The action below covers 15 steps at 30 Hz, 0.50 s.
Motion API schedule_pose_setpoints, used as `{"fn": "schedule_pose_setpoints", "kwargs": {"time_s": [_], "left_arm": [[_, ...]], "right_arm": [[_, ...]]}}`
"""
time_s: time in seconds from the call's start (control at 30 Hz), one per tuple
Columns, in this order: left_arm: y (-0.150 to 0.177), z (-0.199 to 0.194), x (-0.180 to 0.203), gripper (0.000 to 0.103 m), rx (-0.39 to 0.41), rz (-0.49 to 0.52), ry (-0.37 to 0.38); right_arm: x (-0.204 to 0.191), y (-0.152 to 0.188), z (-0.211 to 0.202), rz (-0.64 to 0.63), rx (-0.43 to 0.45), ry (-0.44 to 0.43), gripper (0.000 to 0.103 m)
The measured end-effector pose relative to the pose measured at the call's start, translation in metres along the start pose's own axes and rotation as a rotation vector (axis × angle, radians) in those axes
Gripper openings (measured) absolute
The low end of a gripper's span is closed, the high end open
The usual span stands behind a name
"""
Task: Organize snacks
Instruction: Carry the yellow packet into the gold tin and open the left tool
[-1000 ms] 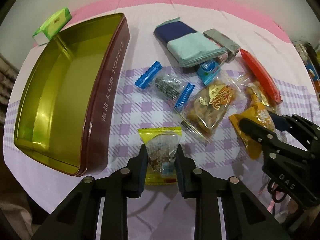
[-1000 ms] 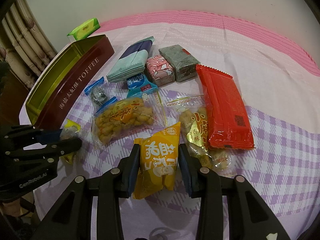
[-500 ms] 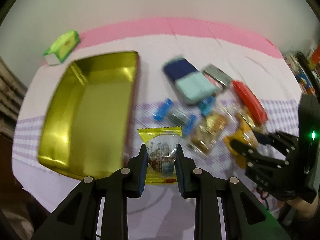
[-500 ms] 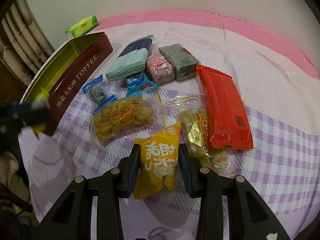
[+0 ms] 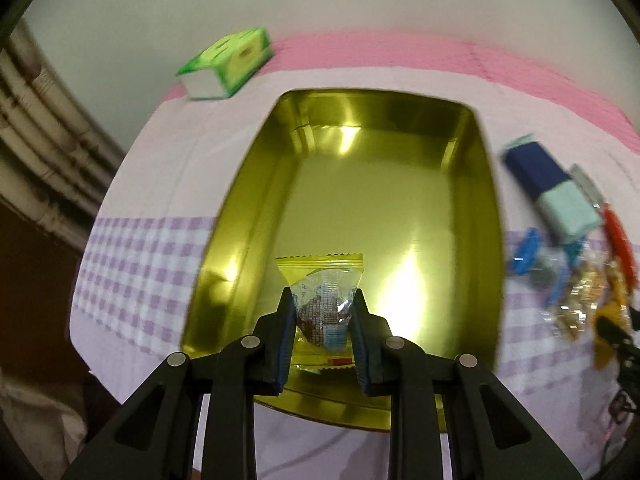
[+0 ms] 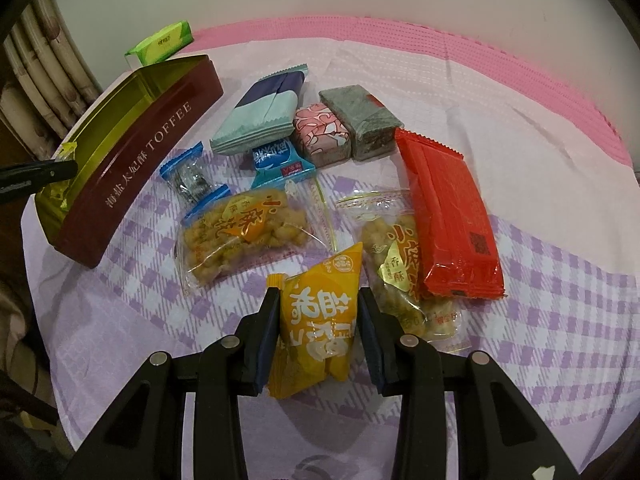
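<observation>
Snacks: I have carried a yellow packet [image 5: 320, 300], clamped in my left gripper [image 5: 322, 326], from the cloth to above the empty gold tin [image 5: 400, 200], ready to release. My right gripper [image 6: 318, 332] stays clamped on an orange packet [image 6: 320, 316] near the pile.

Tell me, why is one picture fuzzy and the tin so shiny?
Left wrist view: motion blur smears the green box and the snacks at right, and lamp glare flares on the gold tin. Right wrist view: sharp, evenly lit, edges bent by fisheye.
</observation>
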<state>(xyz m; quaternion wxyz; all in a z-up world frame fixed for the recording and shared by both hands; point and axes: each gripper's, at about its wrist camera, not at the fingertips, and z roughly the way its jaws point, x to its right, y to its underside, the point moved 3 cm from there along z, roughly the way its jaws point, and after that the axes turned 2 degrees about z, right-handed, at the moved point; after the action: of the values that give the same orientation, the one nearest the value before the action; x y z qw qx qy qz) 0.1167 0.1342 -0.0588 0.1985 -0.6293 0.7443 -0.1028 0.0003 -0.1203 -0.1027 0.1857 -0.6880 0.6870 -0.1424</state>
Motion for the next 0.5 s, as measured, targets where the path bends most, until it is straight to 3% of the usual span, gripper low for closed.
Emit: {"fn": "schedule_pose_setpoints", "kwargs": {"time_s": [0.5], "left_arm": [[0.013, 0.030, -0.019, 0.026, -0.067, -0.010, -0.004]], "right_arm": [[-0.008, -0.001, -0.002, 0.003, 0.003, 0.038, 0.034]]}}
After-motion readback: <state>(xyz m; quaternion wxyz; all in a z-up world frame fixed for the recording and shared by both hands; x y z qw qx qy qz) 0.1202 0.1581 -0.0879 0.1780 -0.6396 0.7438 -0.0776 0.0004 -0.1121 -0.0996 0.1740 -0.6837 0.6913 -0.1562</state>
